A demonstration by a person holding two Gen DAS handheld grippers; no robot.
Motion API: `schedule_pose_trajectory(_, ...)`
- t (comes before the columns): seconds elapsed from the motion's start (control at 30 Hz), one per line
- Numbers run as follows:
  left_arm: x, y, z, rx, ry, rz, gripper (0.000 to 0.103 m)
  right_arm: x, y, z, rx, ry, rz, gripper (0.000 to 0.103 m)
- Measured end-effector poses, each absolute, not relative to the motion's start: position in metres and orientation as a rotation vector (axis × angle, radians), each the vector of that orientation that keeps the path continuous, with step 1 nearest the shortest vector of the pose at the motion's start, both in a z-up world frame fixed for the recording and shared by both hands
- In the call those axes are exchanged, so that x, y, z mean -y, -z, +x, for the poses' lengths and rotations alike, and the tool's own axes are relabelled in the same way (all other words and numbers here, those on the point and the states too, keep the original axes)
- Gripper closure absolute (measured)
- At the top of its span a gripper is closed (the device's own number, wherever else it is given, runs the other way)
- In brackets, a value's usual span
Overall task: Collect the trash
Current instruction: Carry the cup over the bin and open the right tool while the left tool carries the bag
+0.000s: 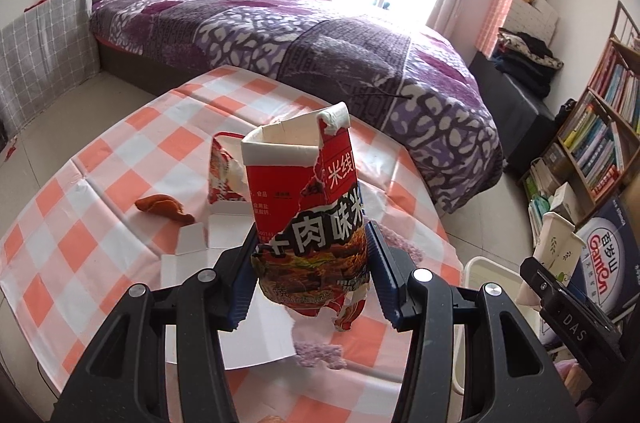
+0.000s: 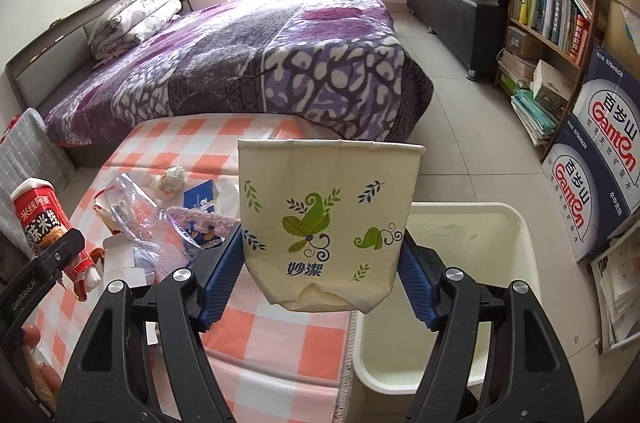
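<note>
two pieces of trash are in my claws at once. my left gripper [image 1: 311, 277] has its blue pads pressed against both sides of a torn red noodle cup [image 1: 310, 207], which stands upright between them, lifted above the checked tablecloth [image 1: 100, 207]. my right gripper [image 2: 320, 277] is closed onto a flattened cream paper cup [image 2: 326, 223] with green leaf prints, pinched near its base, rim up. that cup hangs over the edge of the table, just beside the white bin [image 2: 516, 263] on the floor to its right. from the right wrist view i can see my left gripper [image 2: 52, 255] with the red cup at the far left. left on the cloth are another torn red carton piece [image 1: 224, 171], a brown scrap [image 1: 162, 208], a crumpled clear plastic bag [image 2: 136, 215] and a wad of paper [image 2: 170, 181].
</note>
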State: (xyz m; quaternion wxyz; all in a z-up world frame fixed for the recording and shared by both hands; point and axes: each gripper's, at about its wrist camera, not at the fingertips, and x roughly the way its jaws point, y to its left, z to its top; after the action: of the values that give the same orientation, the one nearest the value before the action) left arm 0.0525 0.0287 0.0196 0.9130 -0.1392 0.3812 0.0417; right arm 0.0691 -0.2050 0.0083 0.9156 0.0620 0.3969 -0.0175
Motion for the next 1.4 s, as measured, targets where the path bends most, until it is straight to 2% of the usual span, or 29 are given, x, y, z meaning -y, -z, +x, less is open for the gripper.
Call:
schedule_pose_trajectory(0.83, 0.065, -0.002, 0.063, -0.826, 0.072, -0.198, 0.053, 0.317, 0.002, 0.058, -0.882, 0.241, 0.299, 0.033)
schedule_pose_trajectory(1.03, 0.089, 0.004, 0.063, -0.841, 0.111, -0.179, 0.053, 0.344, 0.006, 0.052, -0.897, 0.302, 0.332, 0.03)
schedule_pose_trajectory(1.2, 0.112, 0.008, 0.065, -0.863, 0.16, -0.189, 0.053, 0.366, 0.005, 0.046, -0.892, 0.338, 0.361, 0.023)
schedule_pose_trajectory(1.4, 0.144, 0.01, 0.064, -0.879, 0.219, -0.158, 0.053, 0.385, 0.001, 0.039, -0.882, 0.357, 0.412, 0.022)
